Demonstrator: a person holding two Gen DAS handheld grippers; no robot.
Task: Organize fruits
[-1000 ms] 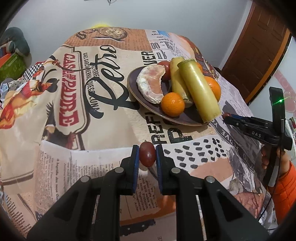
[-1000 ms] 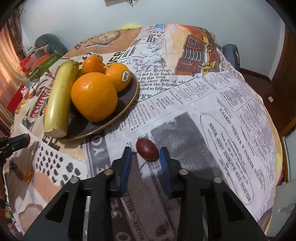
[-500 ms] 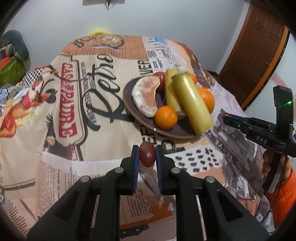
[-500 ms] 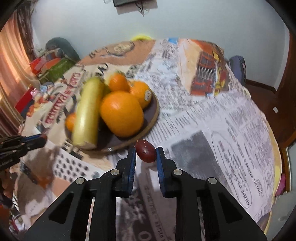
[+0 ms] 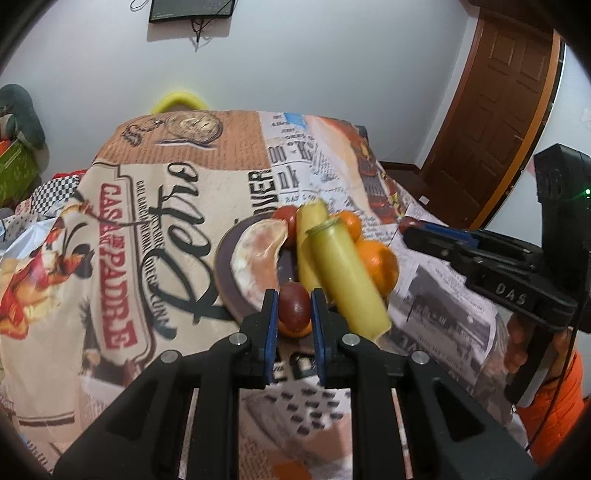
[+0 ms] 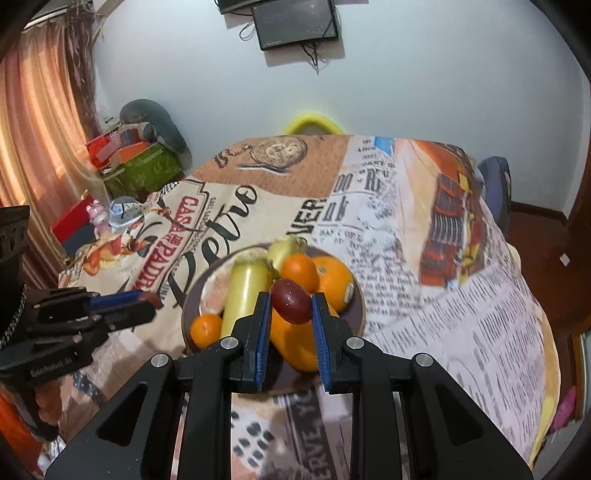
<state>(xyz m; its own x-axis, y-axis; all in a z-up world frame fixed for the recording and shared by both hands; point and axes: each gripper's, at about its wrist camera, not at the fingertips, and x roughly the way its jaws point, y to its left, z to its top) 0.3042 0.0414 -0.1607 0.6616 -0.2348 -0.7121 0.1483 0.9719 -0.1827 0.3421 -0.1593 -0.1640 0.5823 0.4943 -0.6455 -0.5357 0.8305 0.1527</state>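
At centre of both wrist frames: left hand-held gripper [image 5: 293,309] clenched on small dark-red oval grape [image 5: 294,307]; right hand-held gripper [image 6: 290,308] clenched on second dark-red grape [image 6: 291,301]. Both fruits look airborne, in front of dark round plate [image 6: 356,310].

We judge carry-to-plate step. We keep squeeze light, lower into bare plate gap beside pale-yellow cylinder [image 5: 347,280], avoid nudging oranges [image 6: 334,278], release low.

Table under newspaper-print cloth [image 5: 155,206]. Wooden door [image 5: 506,110] upper right, wall monitor [image 6: 295,22] top centre.
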